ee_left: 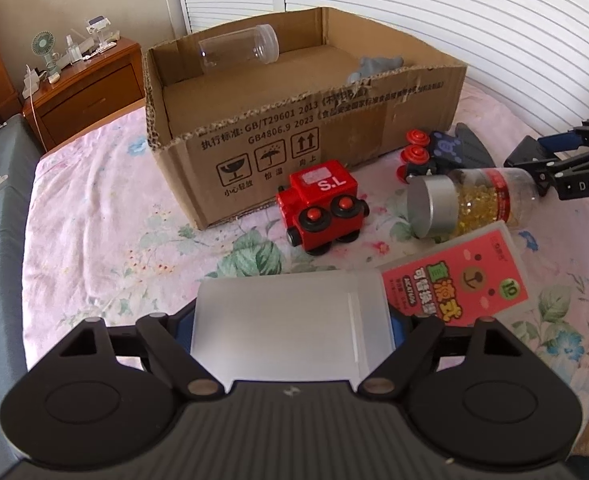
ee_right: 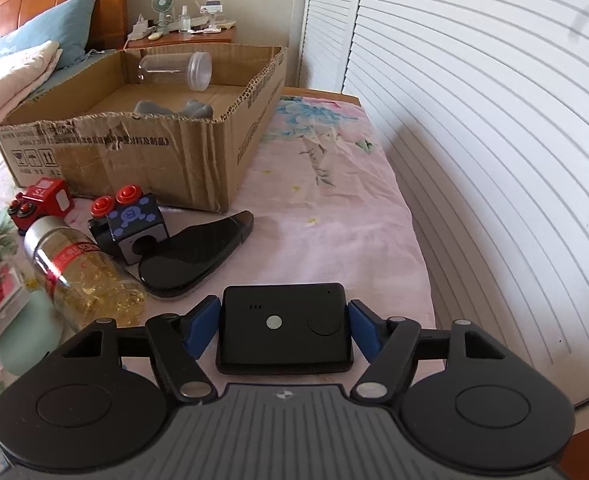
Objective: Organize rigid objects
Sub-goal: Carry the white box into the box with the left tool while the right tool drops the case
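At six o'clock, left tongs point(ee_left: 292, 344) clamp a case point(ee_left: 290, 324); right tongs point(ee_right: 284, 330) clamp a device point(ee_right: 284, 328), presumably bound for the box point(ee_left: 294, 136) at twelve.

The left gripper point(ee_left: 292, 322) is a matte black plastic tool with a ribbed dark grey body at the bottom edge of its view, marked with a small white emblem. Two broad rounded black lobes flank the body, each bearing a shallow circular disc. Slim black link arms with silver pivot pins run forward to blue pads point(ee_left: 180, 322). Triangular cut-outs pierce the outer arms. The right gripper point(ee_right: 284, 330) is built alike: the same grey ribbed body, black lobes, silver pins and blue fingers point(ee_right: 202, 330). Seen from the left camera, its finger carries white letters "DAS".
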`<state>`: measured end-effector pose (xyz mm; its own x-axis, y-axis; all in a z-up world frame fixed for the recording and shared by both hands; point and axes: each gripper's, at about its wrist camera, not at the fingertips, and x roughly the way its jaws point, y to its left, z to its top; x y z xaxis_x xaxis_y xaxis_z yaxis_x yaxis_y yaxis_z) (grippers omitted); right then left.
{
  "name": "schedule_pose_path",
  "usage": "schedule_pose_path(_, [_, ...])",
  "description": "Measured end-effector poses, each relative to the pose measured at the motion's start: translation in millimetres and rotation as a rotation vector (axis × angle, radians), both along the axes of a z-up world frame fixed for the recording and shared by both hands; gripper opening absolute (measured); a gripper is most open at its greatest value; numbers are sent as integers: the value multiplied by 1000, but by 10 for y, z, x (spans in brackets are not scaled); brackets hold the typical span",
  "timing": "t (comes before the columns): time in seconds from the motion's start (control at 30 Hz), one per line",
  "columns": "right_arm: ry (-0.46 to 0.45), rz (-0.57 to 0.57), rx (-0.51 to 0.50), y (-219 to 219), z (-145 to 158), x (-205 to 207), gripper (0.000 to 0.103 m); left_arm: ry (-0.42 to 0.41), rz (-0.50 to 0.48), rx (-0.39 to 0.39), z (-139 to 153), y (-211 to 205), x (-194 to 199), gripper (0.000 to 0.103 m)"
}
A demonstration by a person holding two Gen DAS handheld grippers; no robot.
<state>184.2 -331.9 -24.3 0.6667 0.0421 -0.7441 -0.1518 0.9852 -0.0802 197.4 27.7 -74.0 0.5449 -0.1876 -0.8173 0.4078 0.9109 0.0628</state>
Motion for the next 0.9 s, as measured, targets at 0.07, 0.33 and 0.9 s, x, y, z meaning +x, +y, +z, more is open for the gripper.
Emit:
schedule_pose_path(0.07, [-10,11,-2,-7,63,-21,74,0,-2,-4,69,4,-24,82])
schedule_pose_path(0.33, [-55,82,-18,-3,396,-94,74,-69,-20,-15,530,-52,-36,82])
schedule_pose_path(0.9, [-177,229,-18,365,1032,128,74,-205,110,-8,777,-351,1014,83])
